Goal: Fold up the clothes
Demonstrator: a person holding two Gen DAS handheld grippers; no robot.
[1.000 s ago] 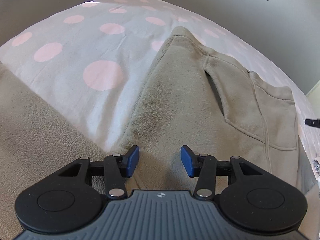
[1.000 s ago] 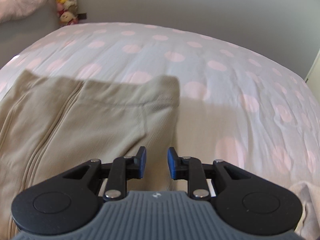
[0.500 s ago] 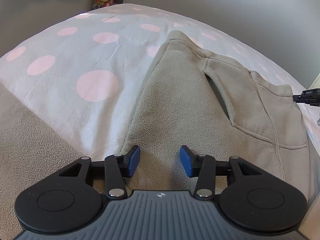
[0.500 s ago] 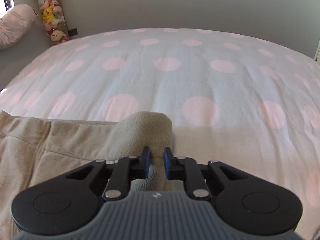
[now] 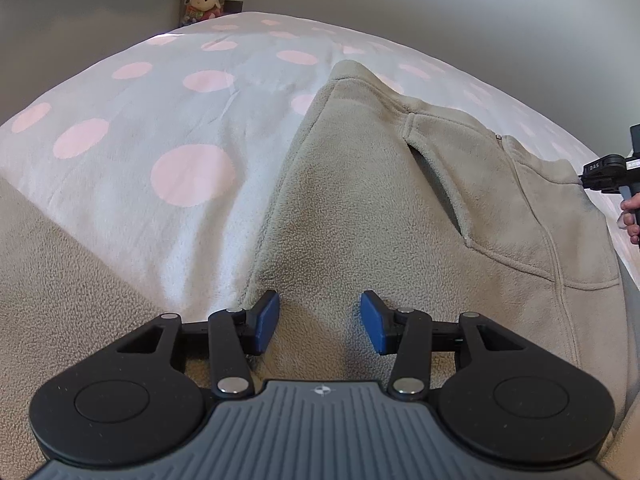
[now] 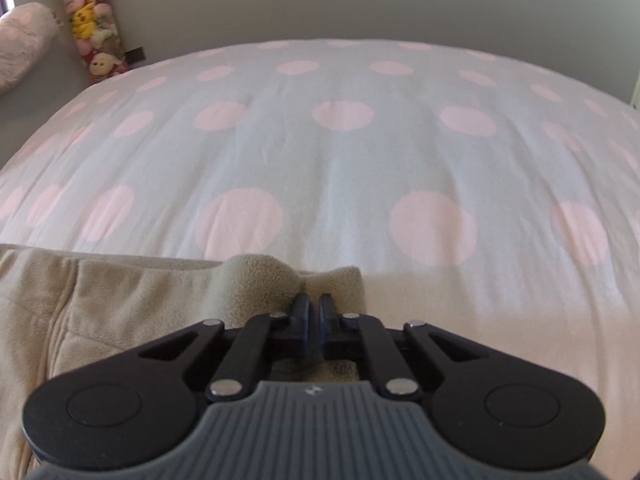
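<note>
Fingers [image 5: 267, 320] of left gripper [image 5: 320, 322] stand apart, unclamped, over beige fleece zip jacket [image 5: 400, 208] spread centre-to-right on pink-dotted white bedspread [image 5: 160, 128]. Right gripper [image 6: 313, 320] jaws closing, nearly together, pinching jacket's corner at lower centre.

Beige-grey fleece jacket [image 5: 360, 208] under and ahead of the left claw. Bedcover [image 6: 360, 160] pale blue-white with pink polka dots, beyond the right claw. Gripper pads [image 5: 267, 320] blue, arms black, body ribbed grey. Plush toys [image 6: 90, 20] far left: yellow, pink, multicoloured. Wall grey.
</note>
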